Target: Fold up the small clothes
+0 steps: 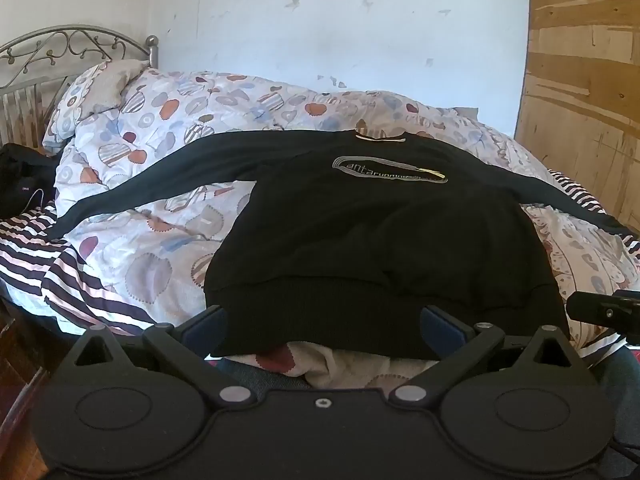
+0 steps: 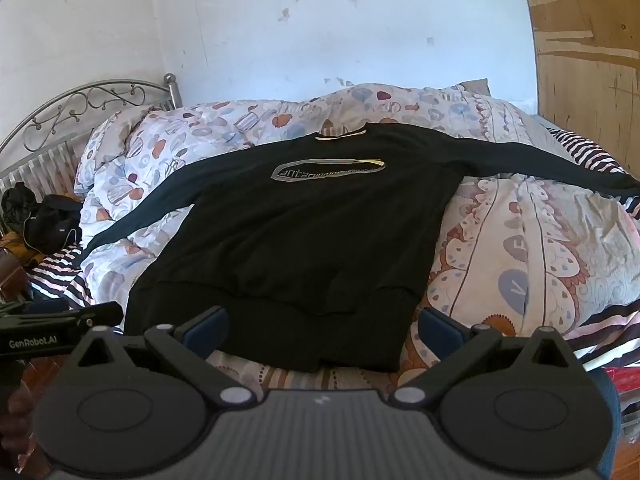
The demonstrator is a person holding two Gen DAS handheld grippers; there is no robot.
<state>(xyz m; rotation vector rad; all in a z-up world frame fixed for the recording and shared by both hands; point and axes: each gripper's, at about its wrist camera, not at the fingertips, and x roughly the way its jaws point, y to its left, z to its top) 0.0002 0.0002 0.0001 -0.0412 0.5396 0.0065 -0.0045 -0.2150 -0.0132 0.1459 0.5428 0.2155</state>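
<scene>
1. A white wall (image 1: 340,32) was seen behind the bed, marked with small chipped patches, and a wooden panel (image 1: 588,100) was seen at the right edge.
2. A bed was seen filling the middle of both views, covered by a quilt (image 1: 168,120) printed with hearts and rounded shapes; a striped sheet (image 1: 52,264) was exposed along its left side and at the far right.
3. A metal headboard (image 2: 92,108) with scrollwork was seen at the left end of the bed.
4. A black sweater (image 1: 372,236) was laid flat on the quilt, front up, both sleeves spread out to the sides, the collar toward the wall and the ribbed hem nearest the cameras.
5. A dark bundle (image 2: 44,216) was seen on the striped sheet near the headboard, well apart from the sweater.
6. The left gripper (image 1: 324,326) was held just before the hem with its jaws spread wide and nothing between its pads.
7. The right gripper (image 2: 324,326) was likewise held wide open at the hem's right part, empty.
8. An oval printed logo (image 2: 328,170) was seen on the sweater's chest, below the collar.
</scene>
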